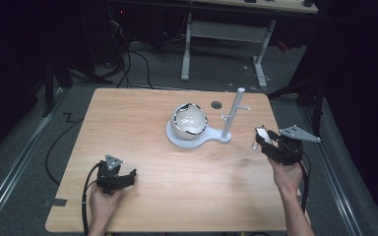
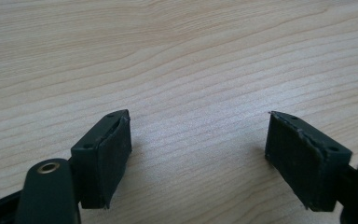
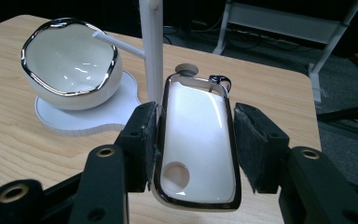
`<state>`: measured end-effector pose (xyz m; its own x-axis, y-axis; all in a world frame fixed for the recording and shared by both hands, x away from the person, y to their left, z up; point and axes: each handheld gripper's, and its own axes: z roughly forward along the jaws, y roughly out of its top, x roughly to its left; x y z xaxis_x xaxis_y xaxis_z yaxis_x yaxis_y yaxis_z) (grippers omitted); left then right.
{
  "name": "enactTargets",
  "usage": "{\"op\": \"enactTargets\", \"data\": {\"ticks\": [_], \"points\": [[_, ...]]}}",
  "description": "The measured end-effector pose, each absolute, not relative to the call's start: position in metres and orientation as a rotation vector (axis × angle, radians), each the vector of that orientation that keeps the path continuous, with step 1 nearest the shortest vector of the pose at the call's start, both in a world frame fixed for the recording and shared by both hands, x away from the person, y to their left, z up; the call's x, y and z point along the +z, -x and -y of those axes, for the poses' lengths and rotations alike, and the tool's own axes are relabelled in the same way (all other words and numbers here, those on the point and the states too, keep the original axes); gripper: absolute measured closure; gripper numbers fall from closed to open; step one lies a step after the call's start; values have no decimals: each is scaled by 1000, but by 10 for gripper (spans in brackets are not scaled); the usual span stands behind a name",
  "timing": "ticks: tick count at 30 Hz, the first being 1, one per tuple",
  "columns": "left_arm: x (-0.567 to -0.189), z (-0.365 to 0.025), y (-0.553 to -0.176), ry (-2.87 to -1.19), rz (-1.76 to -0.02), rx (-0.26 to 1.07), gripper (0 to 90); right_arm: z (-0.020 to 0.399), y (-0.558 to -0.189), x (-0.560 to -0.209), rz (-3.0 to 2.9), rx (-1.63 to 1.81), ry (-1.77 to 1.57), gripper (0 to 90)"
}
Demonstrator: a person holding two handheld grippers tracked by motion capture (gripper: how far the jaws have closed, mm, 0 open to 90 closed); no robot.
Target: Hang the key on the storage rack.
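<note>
Over right edge of table (image 1: pixel 142 206), your right gripper (image 3: pixel 196 140) pinching white key tag (image 3: pixel 196 149) by its long sides, flat face up, clip end toward stand (image 3: pixel 151 51), probably for hanging. Tag glossy white, chrome rim, round dimple. Left gripper (image 2: pixel 198 154) spread, empty, near left.

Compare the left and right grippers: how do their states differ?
The left gripper has its jaws spread wide with nothing between them; the right gripper is clamped on a white chrome-rimmed key fob. The left sits low by the table; the right is lifted, facing the white stand. Both have black jaws.
</note>
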<state>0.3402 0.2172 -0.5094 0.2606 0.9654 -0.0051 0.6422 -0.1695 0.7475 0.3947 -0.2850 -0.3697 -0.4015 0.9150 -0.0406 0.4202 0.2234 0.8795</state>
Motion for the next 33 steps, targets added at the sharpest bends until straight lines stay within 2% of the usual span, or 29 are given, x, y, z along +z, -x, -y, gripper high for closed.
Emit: {"op": "enactTargets", "data": {"ticks": [33], "points": [[-509, -217, -340, -1895, -1455, 647, 229, 280, -400, -333, -1913, 1188, -1139, 512]]}}
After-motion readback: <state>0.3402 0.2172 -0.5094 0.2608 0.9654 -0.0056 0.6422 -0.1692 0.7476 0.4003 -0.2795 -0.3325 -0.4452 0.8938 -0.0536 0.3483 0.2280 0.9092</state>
